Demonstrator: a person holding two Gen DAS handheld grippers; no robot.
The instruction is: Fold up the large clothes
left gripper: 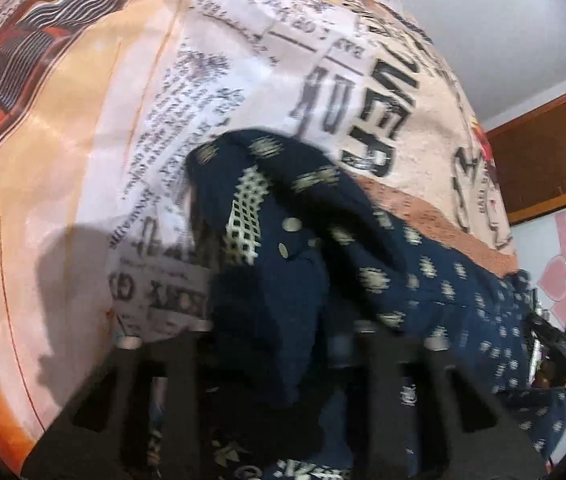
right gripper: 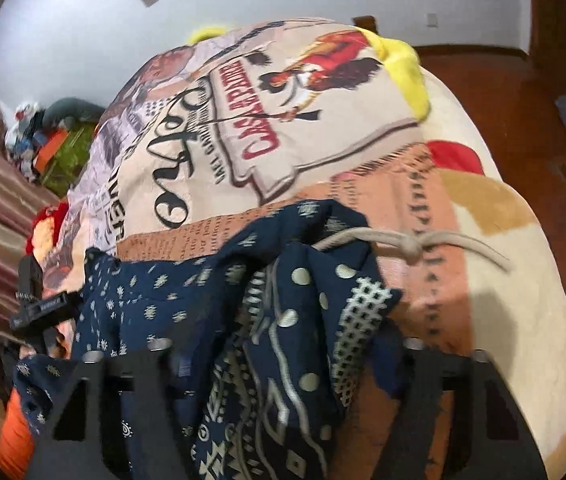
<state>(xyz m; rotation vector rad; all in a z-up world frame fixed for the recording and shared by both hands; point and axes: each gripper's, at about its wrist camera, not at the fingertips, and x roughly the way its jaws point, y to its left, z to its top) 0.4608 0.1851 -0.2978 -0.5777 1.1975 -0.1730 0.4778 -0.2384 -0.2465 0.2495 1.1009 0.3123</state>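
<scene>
A: Left gripper [left gripper: 279, 344]: we see navy patterned garment [left gripper: 307, 264] bunched between the fingers, running to 3 o'clock. Clamped? We can't tell, the tips are buried in cloth.

B: Same for our right gripper [right gripper: 287, 356]: fingers stand wide, garment [right gripper: 211, 300] heaped between them, grip unclear. Drawstring [right gripper: 411, 246] trails at 1 o'clock. It all lies on the printed blanket [right gripper: 283, 128].

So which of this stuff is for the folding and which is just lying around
For the job: navy garment, its drawstring, left claw, right claw.
Lying about: printed blanket, yellow plush, red item, clutter pile.
</scene>
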